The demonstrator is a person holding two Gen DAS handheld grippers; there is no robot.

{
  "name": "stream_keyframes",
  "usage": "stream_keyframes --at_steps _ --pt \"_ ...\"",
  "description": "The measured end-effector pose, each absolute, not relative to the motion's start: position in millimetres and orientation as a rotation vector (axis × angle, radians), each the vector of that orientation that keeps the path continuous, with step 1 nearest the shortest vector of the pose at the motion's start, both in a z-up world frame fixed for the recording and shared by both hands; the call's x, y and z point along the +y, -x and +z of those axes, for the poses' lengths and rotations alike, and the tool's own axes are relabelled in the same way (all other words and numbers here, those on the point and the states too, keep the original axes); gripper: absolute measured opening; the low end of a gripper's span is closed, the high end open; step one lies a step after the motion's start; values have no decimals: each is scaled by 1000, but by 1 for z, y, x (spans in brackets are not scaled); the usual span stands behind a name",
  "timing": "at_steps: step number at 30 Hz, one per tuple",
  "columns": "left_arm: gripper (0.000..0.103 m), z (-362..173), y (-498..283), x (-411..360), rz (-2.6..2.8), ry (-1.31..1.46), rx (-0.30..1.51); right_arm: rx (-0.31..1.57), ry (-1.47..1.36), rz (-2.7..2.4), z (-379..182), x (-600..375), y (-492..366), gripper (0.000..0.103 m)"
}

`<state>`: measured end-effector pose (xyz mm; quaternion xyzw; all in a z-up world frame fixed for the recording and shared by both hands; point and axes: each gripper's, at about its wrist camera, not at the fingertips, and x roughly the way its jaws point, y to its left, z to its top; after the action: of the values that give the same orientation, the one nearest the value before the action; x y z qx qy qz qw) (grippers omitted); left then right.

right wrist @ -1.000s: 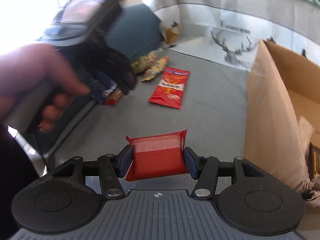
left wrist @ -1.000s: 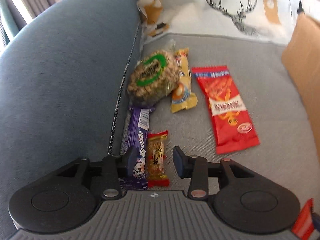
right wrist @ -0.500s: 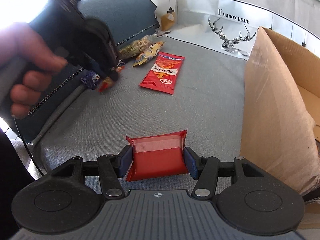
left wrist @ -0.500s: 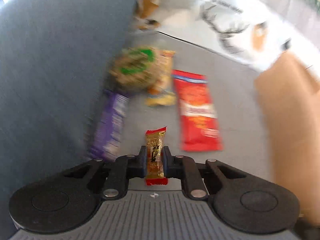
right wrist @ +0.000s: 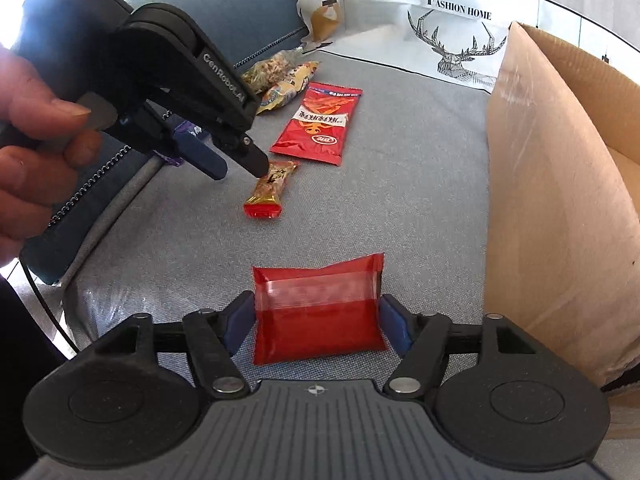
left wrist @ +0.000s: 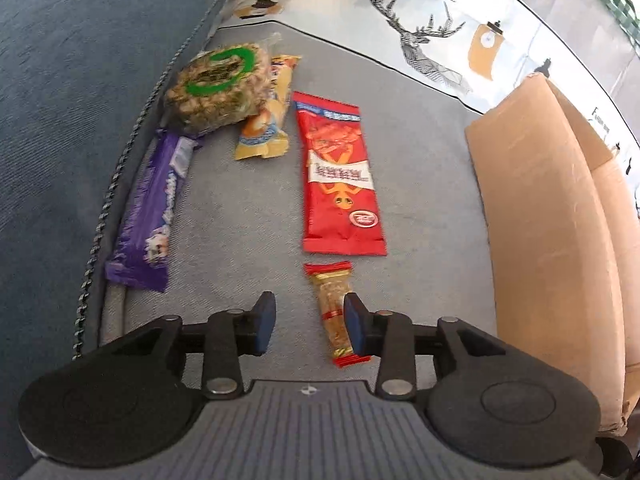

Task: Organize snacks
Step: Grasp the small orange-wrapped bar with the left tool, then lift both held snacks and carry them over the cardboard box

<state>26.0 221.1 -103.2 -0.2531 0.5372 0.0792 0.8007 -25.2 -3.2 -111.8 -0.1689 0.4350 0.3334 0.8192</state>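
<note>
The small gold snack bar (left wrist: 335, 312) lies flat on the grey sofa seat (left wrist: 424, 184), just below the long red snack packet (left wrist: 340, 176). My left gripper (left wrist: 310, 326) has its fingers (left wrist: 264, 320) spread wide around it; the right one looks to touch the bar's edge, the left one stands clear, so nothing is gripped. In the right wrist view the same bar (right wrist: 270, 188) sits under those parted tips. My right gripper (right wrist: 318, 320) is clamped on a squat red pouch (right wrist: 318, 316), a pad pressed to each side, held above the seat. Farther up lie a purple bar (left wrist: 150, 216), a yellow packet (left wrist: 266, 128) and a round nut bag (left wrist: 218, 88), against the blue cushion (left wrist: 68, 92). A cardboard box (left wrist: 540, 240) stands at the right.
</note>
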Motion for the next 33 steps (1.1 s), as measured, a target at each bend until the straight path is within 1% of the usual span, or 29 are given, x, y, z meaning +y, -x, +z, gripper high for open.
stream_keyframes --at_steps 12,14,15,16,18,19,20,23,33 --pt "42 -110 -45 194 116 421 1202 952 390 708 -122 2 23 76" --pt "40 -111 -46 191 115 402 1206 951 391 708 -123 2 23 73" --pt "37 -112 -47 189 116 385 1207 948 394 710 -123 1 23 72" --pt "30 -112 -48 188 116 367 1208 944 401 714 -123 1 23 70" --pt "22 -111 -48 187 122 338 1211 933 415 724 -123 3 25 66" --pt "19 -111 -48 187 122 339 1211 928 421 730 -122 3 26 64" --pt "19 -111 -49 189 123 344 1209 924 426 737 -122 3 28 61" --pt "18 -106 -47 190 132 351 1187 902 433 751 -119 3 31 57" --pt "18 -58 -24 201 176 396 1010 709 348 769 -74 -10 44 56"
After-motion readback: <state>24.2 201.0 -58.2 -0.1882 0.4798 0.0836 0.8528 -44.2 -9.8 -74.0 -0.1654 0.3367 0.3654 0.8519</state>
